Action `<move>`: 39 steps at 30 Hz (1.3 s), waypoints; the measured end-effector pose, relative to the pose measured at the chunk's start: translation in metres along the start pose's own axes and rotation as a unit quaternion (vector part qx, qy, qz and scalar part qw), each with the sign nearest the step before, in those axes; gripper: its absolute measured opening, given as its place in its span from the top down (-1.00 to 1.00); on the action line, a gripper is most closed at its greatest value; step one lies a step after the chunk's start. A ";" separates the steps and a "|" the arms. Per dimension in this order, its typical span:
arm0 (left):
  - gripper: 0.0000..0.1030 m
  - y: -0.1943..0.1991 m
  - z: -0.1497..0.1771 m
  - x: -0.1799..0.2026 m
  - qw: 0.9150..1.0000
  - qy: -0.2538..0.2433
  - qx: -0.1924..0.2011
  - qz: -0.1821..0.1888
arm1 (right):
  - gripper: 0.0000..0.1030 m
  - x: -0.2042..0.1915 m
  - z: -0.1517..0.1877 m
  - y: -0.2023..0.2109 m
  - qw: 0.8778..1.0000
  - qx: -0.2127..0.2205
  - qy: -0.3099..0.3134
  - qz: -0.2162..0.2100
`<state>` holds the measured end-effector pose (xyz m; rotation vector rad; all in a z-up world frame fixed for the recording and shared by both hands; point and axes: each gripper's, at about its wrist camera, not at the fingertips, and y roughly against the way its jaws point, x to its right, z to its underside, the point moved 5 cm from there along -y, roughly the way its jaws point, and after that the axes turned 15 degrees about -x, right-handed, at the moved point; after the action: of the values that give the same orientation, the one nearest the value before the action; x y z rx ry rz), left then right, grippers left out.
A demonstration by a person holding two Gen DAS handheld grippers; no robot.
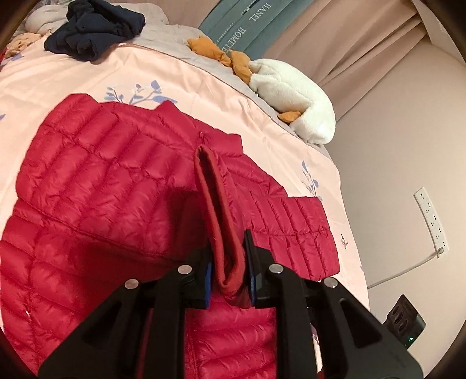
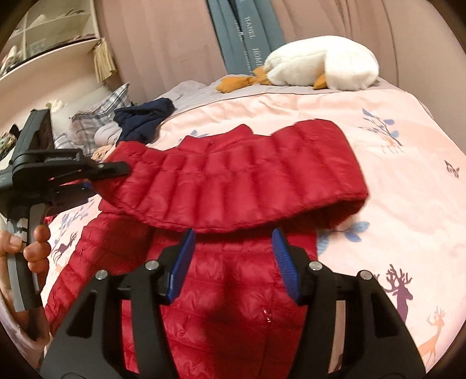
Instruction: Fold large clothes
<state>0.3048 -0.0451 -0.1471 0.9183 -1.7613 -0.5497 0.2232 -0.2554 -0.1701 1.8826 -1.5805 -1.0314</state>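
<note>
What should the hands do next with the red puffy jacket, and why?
Probably carry the sleeve across and lay it flat on the jacket body. The left gripper is shut on the cuff of the red jacket, and in the right wrist view the sleeve hangs lifted over the body, not yet down. The right gripper is open and holds nothing, so it could smooth afterward.

You can read "HANEL" and, below it, the start of "HOME…" in pale letters on the grey-green fabric strip (image 1: 247,26) hanging behind the bed; it appears upside down in your left wrist view. In your right wrist view the same strip (image 2: 250,38) shows "HANEL" and "HOM…", the rest hidden.
</note>
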 end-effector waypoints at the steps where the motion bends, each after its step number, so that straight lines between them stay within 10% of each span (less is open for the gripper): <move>1: 0.65 0.002 -0.001 -0.002 1.000 0.000 0.002 -0.002 | -0.08 0.001 0.000 0.000 1.000 0.000 -0.002 0.001; 39: 0.64 0.028 -0.012 -0.114 0.992 0.081 0.015 -0.100 | -0.08 0.022 -0.027 -0.022 0.998 -0.022 -0.056 0.021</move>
<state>0.3269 0.0632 -0.1882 1.1368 -1.5451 -0.5607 0.2589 -0.2746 -0.1755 1.7818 -1.6399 -1.1620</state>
